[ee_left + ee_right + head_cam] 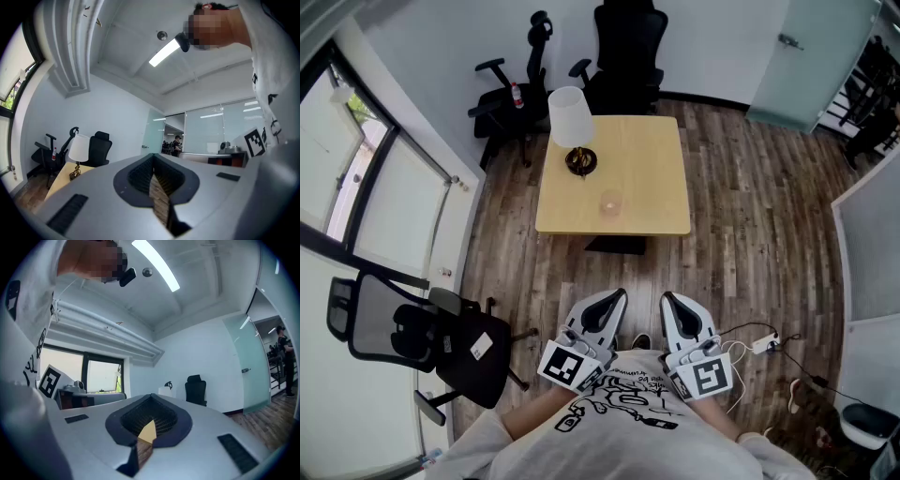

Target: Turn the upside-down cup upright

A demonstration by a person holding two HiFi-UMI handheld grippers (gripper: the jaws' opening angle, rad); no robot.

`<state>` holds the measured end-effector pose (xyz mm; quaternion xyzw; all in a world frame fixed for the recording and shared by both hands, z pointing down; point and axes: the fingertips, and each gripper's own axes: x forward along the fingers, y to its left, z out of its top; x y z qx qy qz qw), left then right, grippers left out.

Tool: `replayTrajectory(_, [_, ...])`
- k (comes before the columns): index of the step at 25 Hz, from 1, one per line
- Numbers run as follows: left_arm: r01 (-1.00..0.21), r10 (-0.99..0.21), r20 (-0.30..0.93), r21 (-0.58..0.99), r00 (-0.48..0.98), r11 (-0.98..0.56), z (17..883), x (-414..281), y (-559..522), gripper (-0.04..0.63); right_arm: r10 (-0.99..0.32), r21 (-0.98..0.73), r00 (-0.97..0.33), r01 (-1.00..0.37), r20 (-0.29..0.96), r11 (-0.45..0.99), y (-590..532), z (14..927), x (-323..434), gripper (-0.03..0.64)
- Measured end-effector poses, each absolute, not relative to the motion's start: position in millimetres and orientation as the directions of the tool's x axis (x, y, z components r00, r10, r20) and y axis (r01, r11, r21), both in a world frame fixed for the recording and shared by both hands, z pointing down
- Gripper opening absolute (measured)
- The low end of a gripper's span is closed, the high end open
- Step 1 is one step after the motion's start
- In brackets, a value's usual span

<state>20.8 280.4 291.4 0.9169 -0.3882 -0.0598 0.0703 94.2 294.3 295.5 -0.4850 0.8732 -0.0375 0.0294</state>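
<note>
One lamp [570, 117] neighbours the seemingly clear cup [610, 202].

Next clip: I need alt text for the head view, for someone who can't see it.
A person holds the left gripper and right gripper shut and empty near the chest, some way short of a square wooden table. On it stand a white-shaded lamp and a small clear cup; black office chairs sit behind it.

Nothing legible: the shirt's print [619, 392] and chair's tag [480, 345] are too small.
</note>
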Motion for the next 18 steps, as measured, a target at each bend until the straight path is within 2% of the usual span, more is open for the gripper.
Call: replayTrajectory(18, [-0.742,-0.758,-0.048,0.176,0.65,-0.647,298.8,57.4,272.2,0.009,-0.828,-0.1,-0.56,-0.823,-0.027,0.559,291.1,296.7,136.8,0.025])
